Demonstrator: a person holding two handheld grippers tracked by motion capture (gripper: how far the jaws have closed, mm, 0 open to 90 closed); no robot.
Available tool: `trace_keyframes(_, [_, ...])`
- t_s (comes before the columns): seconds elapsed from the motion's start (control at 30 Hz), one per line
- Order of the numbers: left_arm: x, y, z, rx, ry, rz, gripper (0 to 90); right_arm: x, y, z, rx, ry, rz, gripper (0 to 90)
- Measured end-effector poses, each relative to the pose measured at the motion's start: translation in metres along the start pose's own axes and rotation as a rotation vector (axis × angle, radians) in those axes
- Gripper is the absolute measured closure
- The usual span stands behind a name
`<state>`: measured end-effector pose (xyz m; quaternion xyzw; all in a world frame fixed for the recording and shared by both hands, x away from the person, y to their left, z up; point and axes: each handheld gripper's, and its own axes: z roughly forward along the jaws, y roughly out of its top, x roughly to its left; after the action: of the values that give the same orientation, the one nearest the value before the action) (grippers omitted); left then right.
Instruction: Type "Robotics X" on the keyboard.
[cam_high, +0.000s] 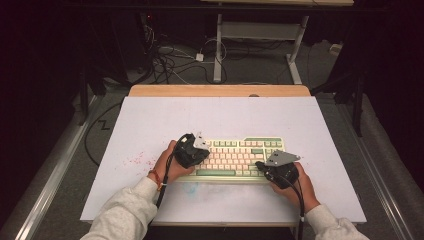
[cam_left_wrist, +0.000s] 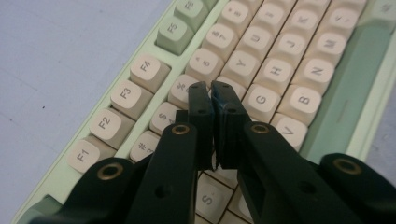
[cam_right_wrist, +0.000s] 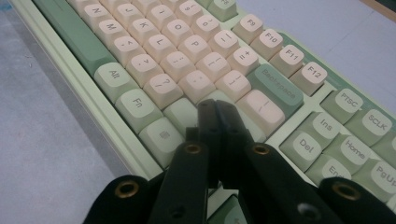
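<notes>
A pale green keyboard (cam_high: 235, 157) with cream and green keycaps lies on the white table. My left gripper (cam_high: 196, 150) hovers over its left part, held in a hand. In the left gripper view that gripper (cam_left_wrist: 211, 91) is shut with nothing between the pads, its tips over the cream keys (cam_left_wrist: 259, 100) near the number row. My right gripper (cam_high: 264, 167) is at the keyboard's near right edge. In the right gripper view it (cam_right_wrist: 215, 108) is shut and empty, with its tips over the green keys (cam_right_wrist: 182, 112) just below the cream rows and the Backspace key (cam_right_wrist: 275, 86).
The white table top (cam_high: 150, 125) has faint red specks at its left near edge and a wooden strip (cam_high: 220, 90) along the far side. Beyond it are cables on the floor and a desk frame (cam_high: 260, 35). Grey sleeves (cam_high: 125, 212) come in from below.
</notes>
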<state>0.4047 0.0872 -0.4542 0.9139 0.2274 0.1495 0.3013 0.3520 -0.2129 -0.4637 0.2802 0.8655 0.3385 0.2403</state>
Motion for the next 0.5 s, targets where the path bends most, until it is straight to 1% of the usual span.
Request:
trace_keyframes(0.07, [0.0,0.0,-0.001,-0.007,0.002,0.003,84.4,0.0,0.0,0.0,0.0,-0.001,0.0,90.0])
trace_keyframes(0.2, [0.002,0.0,-0.012,-0.056,0.012,-0.003,83.3,0.0,0.0,0.0,0.001,-0.001,0.001,90.0])
trace_keyframes(0.27, [0.001,0.0,-0.018,-0.08,0.019,0.002,82.9,0.0,0.001,-0.001,0.004,0.003,-0.002,90.0])
trace_keyframes(0.3, [0.0,0.0,-0.021,-0.089,0.026,0.008,82.1,0.0,0.001,-0.002,0.002,0.003,0.006,90.0])
trace_keyframes(0.4, [-0.001,-0.003,-0.029,-0.108,0.037,0.025,78.3,-0.002,0.002,-0.007,-0.022,-0.001,0.008,90.0])
trace_keyframes(0.47, [-0.001,-0.005,-0.034,-0.128,0.052,0.017,73.1,-0.002,0.003,-0.01,-0.032,-0.007,0.008,90.0])
trace_keyframes(0.5, [-0.001,-0.007,-0.037,-0.138,0.061,0.019,70.9,-0.002,0.004,-0.012,-0.036,-0.009,0.006,90.0])
